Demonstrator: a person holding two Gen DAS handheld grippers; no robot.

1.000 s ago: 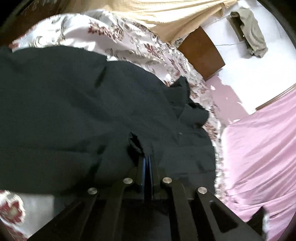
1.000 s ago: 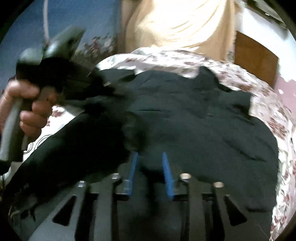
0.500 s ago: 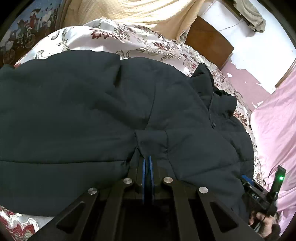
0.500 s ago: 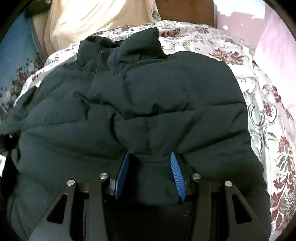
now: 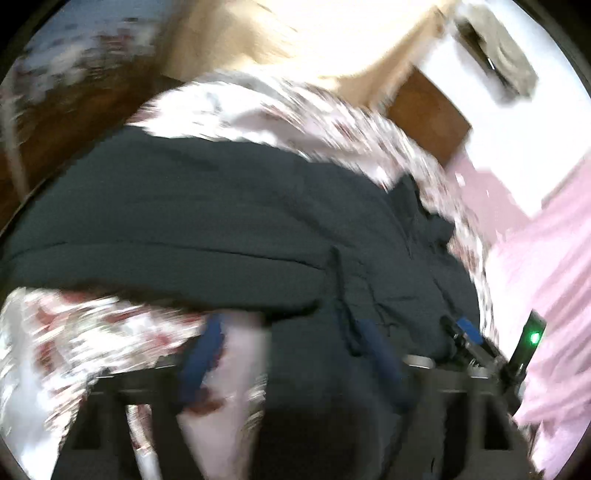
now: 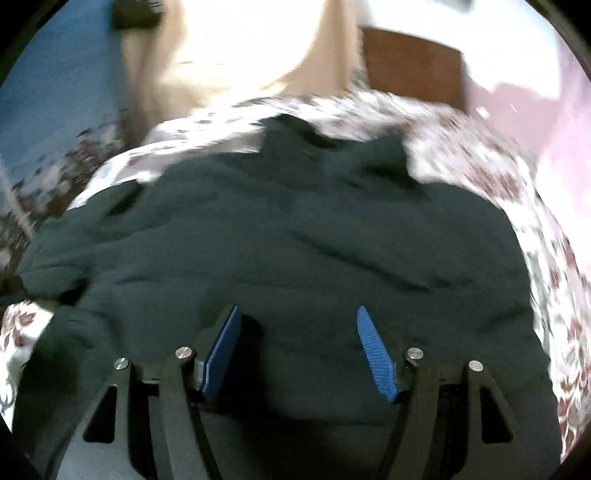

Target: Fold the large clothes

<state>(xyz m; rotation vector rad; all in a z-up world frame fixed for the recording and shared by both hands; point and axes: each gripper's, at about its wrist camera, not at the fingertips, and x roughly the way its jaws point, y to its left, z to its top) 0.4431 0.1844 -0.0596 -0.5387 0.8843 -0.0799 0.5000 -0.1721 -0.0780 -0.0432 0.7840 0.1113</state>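
A large dark puffer jacket (image 5: pixel 229 221) lies spread on the floral bedsheet (image 5: pixel 258 107), its hood toward the far right. It fills the right wrist view (image 6: pixel 295 240) too. My left gripper (image 5: pixel 291 354) is open at the jacket's near hem, blue pads apart, with sheet and hem between them. My right gripper (image 6: pixel 299 347) is open over the jacket's near edge, holding nothing. It also shows in the left wrist view (image 5: pixel 476 343) at the right, beside the jacket. Both views are motion-blurred.
A cream curtain (image 5: pixel 314 33) hangs beyond the bed. A brown wooden board (image 5: pixel 428 114) stands by the white wall. Pink fabric (image 5: pixel 546 277) lies to the right of the bed. A grey garment (image 5: pixel 509 59) hangs on the wall.
Both grippers have opened and let go of the jacket, which now lies flat on the bed. Both have pulled back toward the near hem.
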